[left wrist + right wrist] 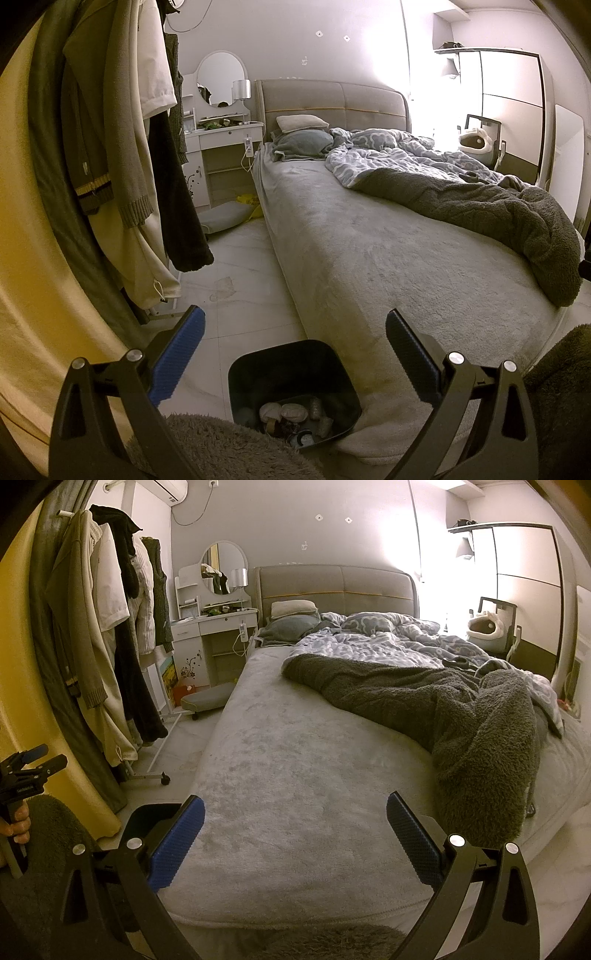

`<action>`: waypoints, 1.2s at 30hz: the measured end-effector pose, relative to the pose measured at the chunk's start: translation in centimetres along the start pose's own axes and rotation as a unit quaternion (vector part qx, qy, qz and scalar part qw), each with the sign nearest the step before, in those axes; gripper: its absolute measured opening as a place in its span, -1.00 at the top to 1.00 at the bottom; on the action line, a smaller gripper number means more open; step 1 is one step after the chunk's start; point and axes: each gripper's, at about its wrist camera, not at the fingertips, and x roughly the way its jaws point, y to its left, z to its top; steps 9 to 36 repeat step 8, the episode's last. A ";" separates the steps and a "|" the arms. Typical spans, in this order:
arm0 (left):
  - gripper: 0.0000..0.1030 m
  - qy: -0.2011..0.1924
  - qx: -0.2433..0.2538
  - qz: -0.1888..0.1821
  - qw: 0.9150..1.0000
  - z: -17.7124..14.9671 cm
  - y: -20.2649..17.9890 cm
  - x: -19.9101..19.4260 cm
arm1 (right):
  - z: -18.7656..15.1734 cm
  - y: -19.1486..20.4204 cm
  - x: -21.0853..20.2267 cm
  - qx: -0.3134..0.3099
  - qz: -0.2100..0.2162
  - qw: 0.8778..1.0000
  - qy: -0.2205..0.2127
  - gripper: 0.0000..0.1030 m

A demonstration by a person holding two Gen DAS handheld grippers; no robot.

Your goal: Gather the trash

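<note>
A black trash bin (293,384) stands on the floor by the bed's near corner, with crumpled paper and other trash (291,413) in its bottom. My left gripper (295,332) is open and empty, held above the bin. My right gripper (295,814) is open and empty over the foot of the bed (295,775). The bin's rim (155,812) shows partly behind the right gripper's left finger. The left gripper (35,760) also shows at the far left of the right wrist view, held in a hand.
A grey blanket (461,720) and patterned duvet (399,155) lie rumpled on the bed. A clothes rack with hanging coats (110,147) stands on the left. A white dressing table (214,627) is at the back, a wardrobe (524,590) at the right. Yellow items (247,201) lie on the floor.
</note>
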 end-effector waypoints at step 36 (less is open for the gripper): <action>-0.94 0.005 -0.004 0.001 1.000 -0.6 -0.4 0.2 | 0.0 0.0 0.0 0.000 0.000 1.000 0.000 -0.94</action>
